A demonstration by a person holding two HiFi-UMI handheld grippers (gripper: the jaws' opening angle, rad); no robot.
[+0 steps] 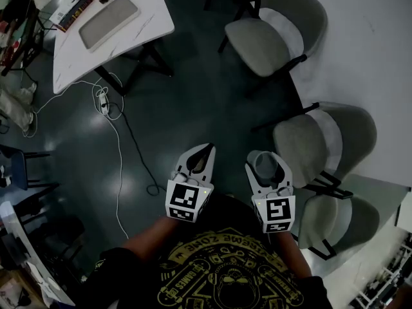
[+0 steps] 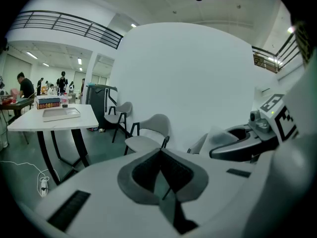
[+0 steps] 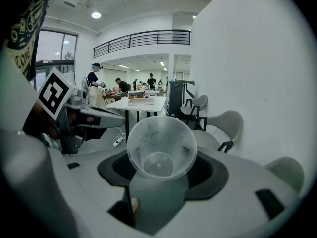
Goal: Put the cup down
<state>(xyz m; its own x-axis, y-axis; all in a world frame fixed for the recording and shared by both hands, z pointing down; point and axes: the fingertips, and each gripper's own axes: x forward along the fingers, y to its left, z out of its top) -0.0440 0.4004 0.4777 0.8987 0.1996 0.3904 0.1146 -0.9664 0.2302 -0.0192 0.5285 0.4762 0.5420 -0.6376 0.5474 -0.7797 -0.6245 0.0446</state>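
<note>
Bench: the white bench (image 1: 151,15) stands well apart, up and to your left across the dark floor (image 1: 193,102). It is probably where the cup should go, so the cup rides in a carrying hold.
Arms: you keep both forearms tucked close to your body, with the tools side by side and pointing forward.
Right hand-held gripper (image 1: 265,159): its jaws are clamped wide on the cup's sides.
Left hand-held gripper (image 1: 203,156): its jaws are together with nothing between them, so it is free.
Cup (image 3: 161,150): it is clear and seemingly empty, its mouth faces the right gripper's camera, and it hangs in the air over the floor.
</note>
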